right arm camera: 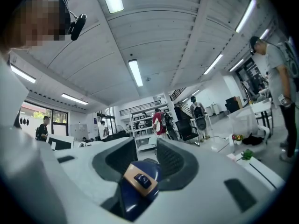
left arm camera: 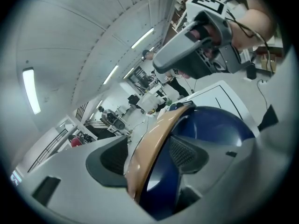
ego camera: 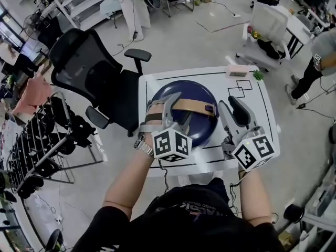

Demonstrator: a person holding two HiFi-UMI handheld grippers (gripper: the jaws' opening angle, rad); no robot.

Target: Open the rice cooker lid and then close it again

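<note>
A round dark blue rice cooker [ego camera: 197, 127] sits with its lid down on a white table [ego camera: 254, 91]. A tan handle [ego camera: 191, 107] arches across its top. My left gripper [ego camera: 178, 112] reaches over the cooker from the near left and straddles that handle. In the left gripper view the handle [left arm camera: 154, 143] runs between the two pads, and blue shows between it and the right-hand pad. My right gripper [ego camera: 233, 112] hovers at the cooker's right side, jaws apart. Low between its jaws shows the handle's tan end with a dark button [right arm camera: 140, 178], which neither pad touches.
A black office chair [ego camera: 84, 67] stands left of the table, with a rack of dark gear [ego camera: 42, 140] further left. A pink box [ego camera: 237, 70] and a small green plant [ego camera: 258, 75] sit at the table's far edge. People stand in the background.
</note>
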